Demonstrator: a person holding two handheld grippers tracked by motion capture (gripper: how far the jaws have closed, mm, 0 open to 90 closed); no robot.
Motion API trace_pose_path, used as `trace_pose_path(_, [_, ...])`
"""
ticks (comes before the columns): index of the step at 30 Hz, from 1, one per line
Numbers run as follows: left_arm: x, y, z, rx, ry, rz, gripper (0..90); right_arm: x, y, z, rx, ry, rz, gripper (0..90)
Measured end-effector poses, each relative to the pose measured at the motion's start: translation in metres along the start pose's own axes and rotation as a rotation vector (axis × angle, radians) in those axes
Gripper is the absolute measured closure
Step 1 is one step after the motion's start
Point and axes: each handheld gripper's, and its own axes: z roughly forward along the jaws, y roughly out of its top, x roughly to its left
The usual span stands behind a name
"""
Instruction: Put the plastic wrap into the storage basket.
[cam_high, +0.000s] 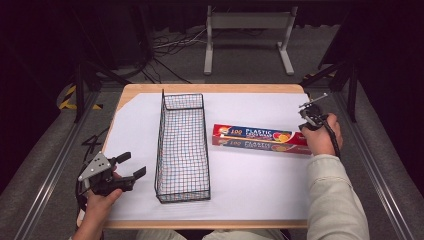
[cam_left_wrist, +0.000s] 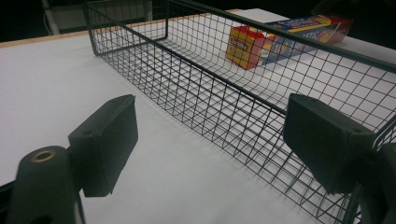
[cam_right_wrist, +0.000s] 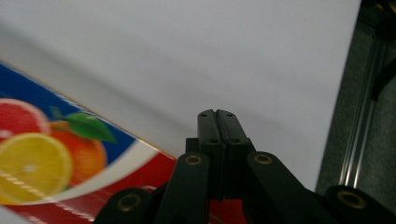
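Starting at the lower left of the high view, the left gripper (cam_high: 131, 165) rests low over the white sheet (cam_high: 250, 185) with its jaws spread apart and nothing between them, the hand behind it near the bottom edge of the frame and its tips aimed toward the wire basket (cam_high: 182, 145) just to its right; in the left gripper view the two black pads (cam_left_wrist: 105, 142) frame the basket's near wall, apart from it. At centre, the basket stands upright on the sheet and looks empty, so by my reading nothing has been put in it yet. Right of centre, the plastic wrap box (cam_high: 261, 138) lies flat on the sheet, lengthwise across the frame, near the basket yet apart from it, so the work appears to be at its very start: the box has still to be gripped, lifted and lowered into the basket. At the right, the right gripper (cam_high: 312, 112) is held above the box's right-hand end, the forearm coming up from the lower right corner; in the right gripper view its jaws are pressed together, holding nothing, and they hover over the fruit print on the box (cam_right_wrist: 60, 158); they would need to part before any grasp
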Motion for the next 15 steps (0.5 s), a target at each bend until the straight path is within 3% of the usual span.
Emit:
trace_pose_path(2, [0.000,0.000,0.000,0.001,0.001,-0.004,18.8,-0.010,-0.005,0.007,0.032,0.001,0.028,88.5])
trace_pose_path(4, [0.000,0.000,0.000,0.000,0.001,0.000,18.8,-0.014,-0.007,0.008,0.030,0.017,0.033,90.0])
trace_pose_path(10, [0.000,0.000,0.000,0.000,-0.003,0.001,18.7,-0.013,-0.008,0.008,0.107,0.052,0.016,90.0])
trace_pose_path(11, [0.000,0.000,0.000,-0.004,-0.002,-0.002,18.7,-0.012,-0.011,0.006,0.162,0.091,0.014,90.0])
trace_pose_path(14, [0.000,-0.001,0.000,-0.003,-0.003,-0.004,18.7,-0.011,-0.012,0.006,0.175,0.102,0.014,90.0])
trace_pose_path(15, [0.000,0.000,0.000,-0.005,-0.003,0.000,18.7,-0.009,-0.017,0.002,0.203,0.134,0.005,90.0])
